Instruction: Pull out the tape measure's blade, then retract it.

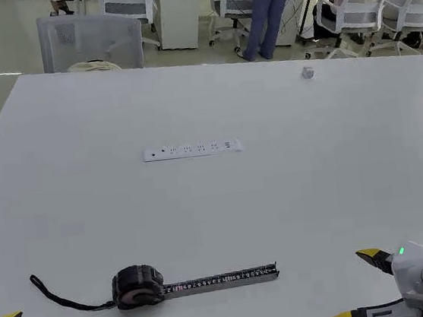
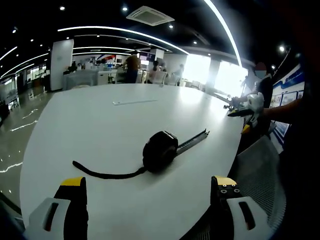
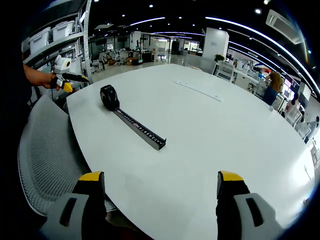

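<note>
Currently my left gripper (image 2: pixel 149 182) and right gripper (image 3: pixel 160 176) hover low at the tabletop's (image 1: pixel 292 195) near edge, jaws spread, empty; between them lies the tape measure (image 1: pixel 138 285), blade (image 1: pixel 225 280) pointing rightward.

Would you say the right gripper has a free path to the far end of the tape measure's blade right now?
Likely yes: the right gripper is open, and just bare table lies between it and the blade's end.

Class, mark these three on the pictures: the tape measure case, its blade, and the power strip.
tape measure case (image 1: pixel 138 286): head view, centre of the black housing.
blade (image 1: pixel 219 281): head view, middle of the pulled-out length.
power strip (image 1: pixel 192 150): head view, middle of its white top.
</note>
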The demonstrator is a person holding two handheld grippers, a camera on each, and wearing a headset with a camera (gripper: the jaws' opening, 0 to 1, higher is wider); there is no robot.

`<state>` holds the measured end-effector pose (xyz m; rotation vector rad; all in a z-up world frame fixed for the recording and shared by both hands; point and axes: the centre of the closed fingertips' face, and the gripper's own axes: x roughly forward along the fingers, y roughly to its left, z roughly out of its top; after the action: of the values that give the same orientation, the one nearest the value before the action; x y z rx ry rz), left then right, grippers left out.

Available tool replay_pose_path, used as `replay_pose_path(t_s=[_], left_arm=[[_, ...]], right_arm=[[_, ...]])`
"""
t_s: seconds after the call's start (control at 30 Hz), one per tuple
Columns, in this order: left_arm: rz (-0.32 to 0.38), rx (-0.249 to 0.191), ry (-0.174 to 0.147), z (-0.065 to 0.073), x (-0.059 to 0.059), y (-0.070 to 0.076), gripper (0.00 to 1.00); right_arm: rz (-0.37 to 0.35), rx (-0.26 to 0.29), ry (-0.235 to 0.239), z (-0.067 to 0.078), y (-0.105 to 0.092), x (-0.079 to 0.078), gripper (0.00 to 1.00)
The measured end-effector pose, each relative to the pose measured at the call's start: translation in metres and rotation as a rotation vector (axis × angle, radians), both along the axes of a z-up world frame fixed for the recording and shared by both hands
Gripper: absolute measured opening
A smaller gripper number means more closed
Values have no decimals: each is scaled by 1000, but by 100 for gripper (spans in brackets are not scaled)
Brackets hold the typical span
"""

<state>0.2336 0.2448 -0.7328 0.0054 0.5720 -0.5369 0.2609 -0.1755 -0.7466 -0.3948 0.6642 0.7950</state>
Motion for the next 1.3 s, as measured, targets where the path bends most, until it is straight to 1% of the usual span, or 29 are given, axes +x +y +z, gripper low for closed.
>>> replay_pose_path(t_s=[0.1,0.17,0.2,0.3,0.37,0.47,0.53,0.57,0.6,0.63,0.67,0.73,0.8,0.9,0.97,1.03,1.07,1.1,1.13,1.2,1.3], left_arm=[[19,1,-12,5,4,-3,100],[32,0,-11,5,6,-5,100],[44,1,-9,6,7,-6,100],[62,-5,-6,7,10,-10,100],[90,-3,-7,8,14,-10,100],[94,5,1,8,18,-15,100],[100,10,5,9,23,-18,100],[102,10,-3,12,26,-20,100],[105,4,-10,15,29,-23,100],[107,-2,-11,16,30,-25,100],[107,-10,-12,18,31,-28,100],[114,-8,-18,20,33,-34,100],[117,-9,-14,19,33,-41,100],[130,-13,-1,18,31,-49,100],[143,-3,4,15,30,-53,100],[161,9,1,14,31,-56,100],[171,19,-6,13,32,-56,100],[185,39,-18,13,34,-56,100],[191,46,-19,13,35,-56,100],[204,44,-8,10,38,-59,100],[220,40,-15,8,43,-63,100]], right_arm=[[44,-21,7,-3,5,3,92],[69,-39,17,-6,6,6,92],[91,-47,14,-5,9,8,91],[112,-45,13,-2,14,15,89],[131,-52,12,-1,17,21,88],[156,-59,9,2,25,26,86],[184,-64,5,4,32,30,84],[200,-68,7,4,34,31,83],[235,-90,7,3,36,32,82],[245,-98,7,3,38,33,81],[246,-93,9,3,39,36,79],[263,-97,21,2,42,40,78],[291,-118,20,2,44,43,76],[325,-126,30,2,49,47,75],[356,-140,38,1,52,48,73],[386,-157,41,-1,53,51,72],[398,-165,44,-3,54,52,71],[409,-170,46,-4,56,54,70],[415,-171,49,-4,57,55,70],[436,-169,59,-4,61,57,67],[472,-177,74,-8,67,58,65]])
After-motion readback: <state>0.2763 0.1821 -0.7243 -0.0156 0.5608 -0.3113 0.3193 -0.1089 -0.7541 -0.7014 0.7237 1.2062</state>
